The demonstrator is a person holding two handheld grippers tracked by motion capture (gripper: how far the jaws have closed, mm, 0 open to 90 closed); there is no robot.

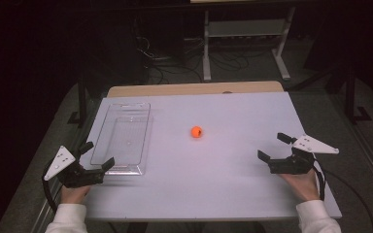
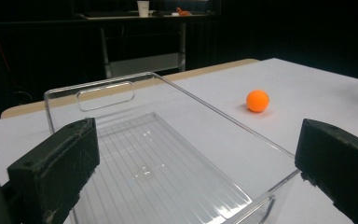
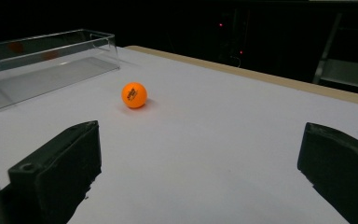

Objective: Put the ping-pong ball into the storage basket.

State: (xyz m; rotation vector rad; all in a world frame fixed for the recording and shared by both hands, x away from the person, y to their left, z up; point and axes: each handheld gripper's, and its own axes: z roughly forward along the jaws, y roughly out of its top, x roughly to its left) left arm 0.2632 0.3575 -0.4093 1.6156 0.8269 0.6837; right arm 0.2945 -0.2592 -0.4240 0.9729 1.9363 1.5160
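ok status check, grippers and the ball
Left gripper open by clear tray. Right gripper open, empty. Orange ball loose mid-table. Nothing between.

Dim room, brightly lit white table [image 1: 233, 184], dark surroundings, soft grainy focus

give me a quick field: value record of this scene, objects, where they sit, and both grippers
surface: white table, wooden edge at the far side
ball: orange ball near the table's middle, lying free, nothing touching it
container: clear plastic tray on the table's left part, empty, to the left of the ball
left gripper: left gripper at the tray's near end, jaws wide apart, holding nothing
right gripper: right gripper at the table's right, jaws wide apart, aimed toward the ball, holding nothing
background: dark room, a shelf frame beyond the table
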